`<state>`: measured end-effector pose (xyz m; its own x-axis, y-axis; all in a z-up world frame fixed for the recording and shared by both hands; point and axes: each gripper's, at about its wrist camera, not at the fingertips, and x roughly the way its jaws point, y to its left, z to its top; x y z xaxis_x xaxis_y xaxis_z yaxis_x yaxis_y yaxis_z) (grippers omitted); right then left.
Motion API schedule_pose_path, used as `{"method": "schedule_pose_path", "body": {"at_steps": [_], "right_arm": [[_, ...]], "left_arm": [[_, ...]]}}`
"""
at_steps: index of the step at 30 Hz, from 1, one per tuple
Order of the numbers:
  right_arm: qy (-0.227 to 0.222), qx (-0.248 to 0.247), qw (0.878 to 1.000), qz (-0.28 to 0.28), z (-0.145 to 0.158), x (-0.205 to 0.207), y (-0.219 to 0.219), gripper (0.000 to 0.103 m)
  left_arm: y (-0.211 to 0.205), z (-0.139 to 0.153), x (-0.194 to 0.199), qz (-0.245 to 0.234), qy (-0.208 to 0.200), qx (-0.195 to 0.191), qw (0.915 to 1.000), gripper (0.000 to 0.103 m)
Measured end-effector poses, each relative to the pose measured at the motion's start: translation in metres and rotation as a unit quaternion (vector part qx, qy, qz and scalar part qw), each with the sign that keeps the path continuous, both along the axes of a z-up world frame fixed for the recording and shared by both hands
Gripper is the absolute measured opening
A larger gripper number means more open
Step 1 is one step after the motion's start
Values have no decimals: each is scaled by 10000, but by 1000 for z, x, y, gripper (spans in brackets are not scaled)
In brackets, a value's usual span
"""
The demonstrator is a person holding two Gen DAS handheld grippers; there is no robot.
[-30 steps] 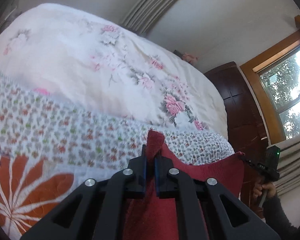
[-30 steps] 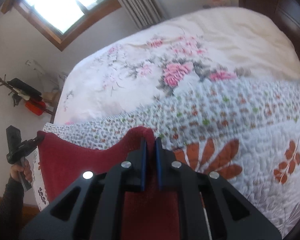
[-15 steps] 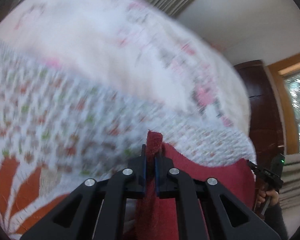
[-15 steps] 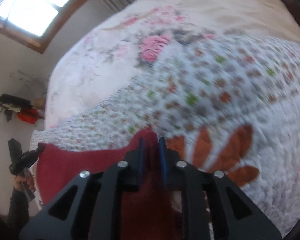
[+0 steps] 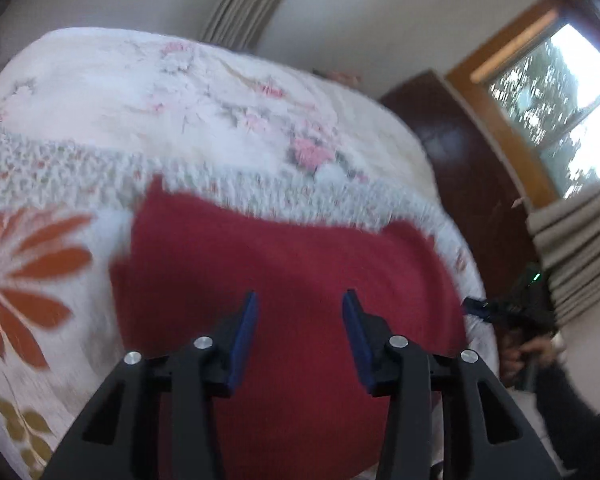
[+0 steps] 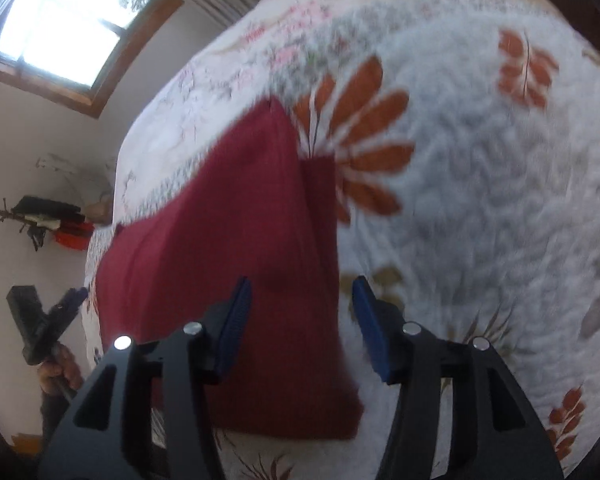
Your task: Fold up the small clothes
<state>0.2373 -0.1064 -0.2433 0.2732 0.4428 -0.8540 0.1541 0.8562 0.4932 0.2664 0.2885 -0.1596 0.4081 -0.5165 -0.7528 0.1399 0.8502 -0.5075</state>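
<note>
Dark red knitted cloth (image 5: 292,280) lies flat on the quilted white bedspread with orange leaf prints (image 5: 40,280), near the bed's edge. In the left wrist view its long axis runs left to right across the frame, with one corner poking up toward the floral band of the cover; in the right wrist view (image 6: 236,232) it tapers to a point aimed away from the camera, and a second layer shows along its right edge. Its surface is smooth, though both views are blurred. Left tongs (image 5: 299,304) are spread wide above the cloth, holding nothing. Right tongs (image 6: 302,292) are likewise spread wide and empty, straddling the cloth's right edge.
</note>
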Motion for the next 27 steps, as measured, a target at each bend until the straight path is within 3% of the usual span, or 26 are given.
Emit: {"method": "schedule_pose_path", "body": {"at_steps": [1, 3, 8, 11, 13, 16, 17, 19, 23, 24, 25, 26, 27], "right_arm": [[55, -100, 9998, 142, -2, -3, 4, 6], [32, -416, 9989, 212, 0, -11, 3, 7], [556, -287, 9980, -26, -37, -27, -8, 8], [83, -314, 9994, 114, -14, -29, 3, 16], [-82, -245, 9994, -246, 6, -28, -6, 24], [-729, -276, 9969, -135, 44, -23, 6, 27], [-856, -189, 9961, 16, 50, -15, 17, 33], [-898, 122, 9956, 217, 47, 1, 33, 35], [-935, 530, 9925, 574, 10, 45, 61, 38], [-807, 368, 9945, 553, -4, 55, 62, 35], [-723, 310, 9956, 518, -15, 63, 60, 19], [-647, 290, 9966, 424, -23, 66, 54, 13], [-651, 302, 9969, 328, -23, 65, 47, 13]], "left_arm": [[-1, -15, -5, 63, 192, 55, 9998, 44], [2, -33, -11, 227, 350, 272, 9988, 43], [15, -49, -17, 556, 393, 167, 9975, 40], [16, -35, -20, 555, 313, 282, 9976, 41], [17, -16, -26, 536, 84, 273, 9982, 43], [10, 12, -43, 364, -344, 63, 9987, 54], [8, 15, -48, 350, -392, -24, 9986, 58], [2, 12, -61, 285, -395, -288, 9984, 59], [-4, -18, -75, 431, 13, -301, 9986, 62], [-4, -26, -77, 504, 114, -173, 9985, 66], [-4, -34, -79, 538, 183, -8, 9984, 66], [-3, -39, -80, 544, 218, 43, 9983, 66], [0, -42, -81, 599, 231, 48, 9979, 66]]}}
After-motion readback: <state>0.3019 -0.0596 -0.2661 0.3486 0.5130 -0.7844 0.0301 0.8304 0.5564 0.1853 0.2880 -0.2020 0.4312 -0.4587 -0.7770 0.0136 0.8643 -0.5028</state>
